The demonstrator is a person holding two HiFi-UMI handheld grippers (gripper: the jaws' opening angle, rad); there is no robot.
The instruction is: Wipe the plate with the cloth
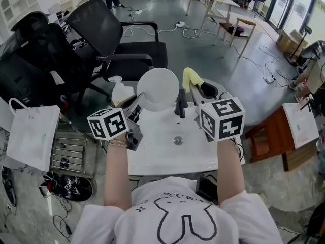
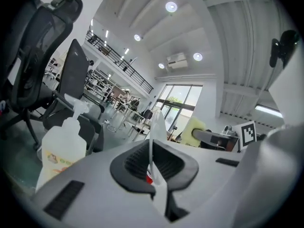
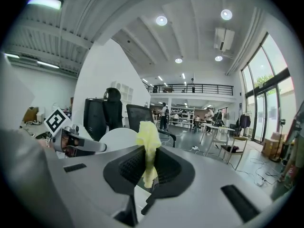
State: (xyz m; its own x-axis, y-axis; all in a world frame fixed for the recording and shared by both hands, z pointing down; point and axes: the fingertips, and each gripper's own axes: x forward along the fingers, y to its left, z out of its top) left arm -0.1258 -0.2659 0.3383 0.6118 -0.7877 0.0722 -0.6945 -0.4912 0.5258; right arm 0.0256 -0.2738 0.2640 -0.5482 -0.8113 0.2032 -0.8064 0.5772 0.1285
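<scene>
The left gripper (image 2: pixel 153 170) is clamped on the thin rim of the round, smooth white plate (image 1: pixel 158 89) and holds it above the far edge of the white rectangular sink (image 1: pixel 152 159). The right gripper (image 3: pixel 148 167) pinches a soft, crumpled yellow cloth (image 3: pixel 148 146) just beside the plate. The two seem not to touch, so I judge wiping not yet begun and the whole glossy face left to rub.

The plate (image 1: pixel 158 89) is held upright over the sink (image 1: pixel 152 159), clamped at its edge in the left gripper (image 1: pixel 138 103). Just to its right, the cloth (image 1: pixel 191 78) is pinched in the right gripper (image 1: pixel 197 89). The faucet (image 1: pixel 180 104) is seen below and between the two, with the drain (image 1: pixel 177 141) nearer the person. A bottle (image 1: pixel 121 91) is set left of the plate. Two chairs (image 1: pixel 122 39) are placed behind the sink, to the left.
</scene>
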